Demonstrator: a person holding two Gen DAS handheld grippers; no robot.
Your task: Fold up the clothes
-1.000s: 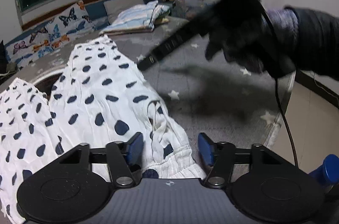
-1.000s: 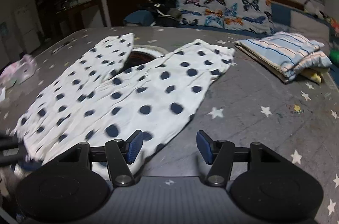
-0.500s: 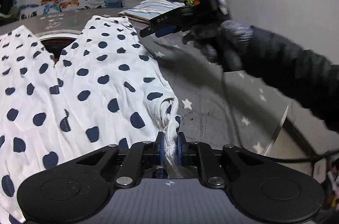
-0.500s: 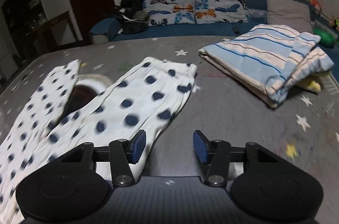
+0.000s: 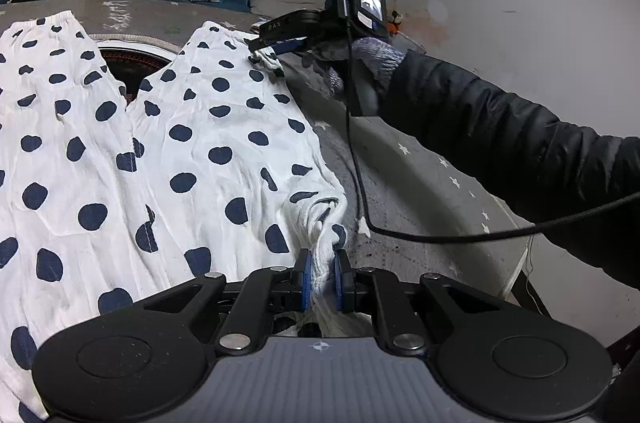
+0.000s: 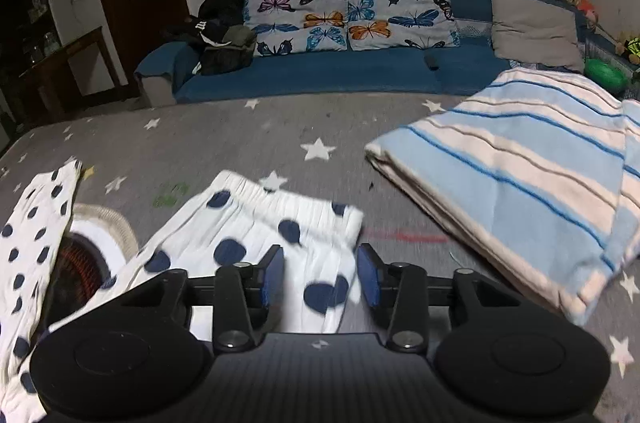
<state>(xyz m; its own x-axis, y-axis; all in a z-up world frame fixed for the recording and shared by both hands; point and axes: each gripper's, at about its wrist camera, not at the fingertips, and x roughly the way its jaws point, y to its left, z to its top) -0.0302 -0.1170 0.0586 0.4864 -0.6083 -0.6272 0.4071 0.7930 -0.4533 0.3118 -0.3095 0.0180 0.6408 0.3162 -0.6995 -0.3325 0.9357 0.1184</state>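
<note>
Polka-dot trousers (image 5: 208, 151): left gripper (image 5: 320, 273) now clamps waistband; right gripper (image 6: 320, 275) closing, seemingly ungripped.

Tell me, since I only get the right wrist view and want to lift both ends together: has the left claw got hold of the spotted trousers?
Observer: Yes. The left claw has just closed and is shut on a bunched corner of the spotted trousers at the waist end.
Operator: How does my right claw look from over there?
Observer: The right claw sits at the hem of one leg. Its jaws have just been closing with the hem between them, and they are not yet pinching it.
Operator: Is anything trailing that could snag?
Observer: A black cable hangs from the right claw's handle and lies on the table beside the trousers' edge.
</note>
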